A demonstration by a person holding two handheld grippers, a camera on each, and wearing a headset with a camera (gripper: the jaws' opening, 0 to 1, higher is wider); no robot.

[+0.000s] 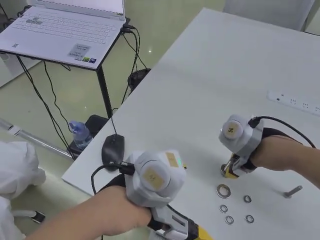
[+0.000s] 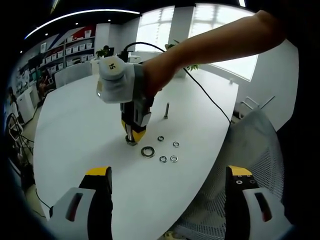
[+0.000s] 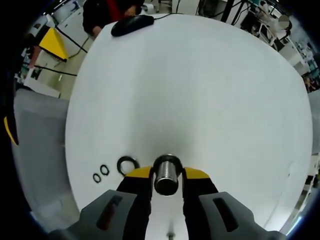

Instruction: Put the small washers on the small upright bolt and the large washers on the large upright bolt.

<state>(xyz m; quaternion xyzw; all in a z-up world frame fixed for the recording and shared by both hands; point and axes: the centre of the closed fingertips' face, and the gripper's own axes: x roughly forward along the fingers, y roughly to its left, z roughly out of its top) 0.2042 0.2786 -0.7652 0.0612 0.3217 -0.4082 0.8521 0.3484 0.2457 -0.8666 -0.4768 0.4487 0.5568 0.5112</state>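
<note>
Clamped between the fingers [image 3: 138, 173] of your right gripper [image 1: 231, 171], the large bolt [image 3: 167, 176] is seen end-on along the jaws. Its lower end meets the white table [image 1: 200, 90] just beyond the large washer [image 1: 223, 190]. Four small washers [image 1: 229, 220] lie loose near that washer, on your side of it and to its right. The small bolt [image 1: 293, 191] appears to lie on its side well to the right of it. Your left gripper [image 2: 168, 172] hangs on the near side of the large washer, jaws spread wide and holding nothing. The step in hand looks like standing the large bolt upright. Seat its head flat on the table, ease the grip off slowly, then lift straight away so no finger tips it over. Neither bolt carries a washer yet.
</note>
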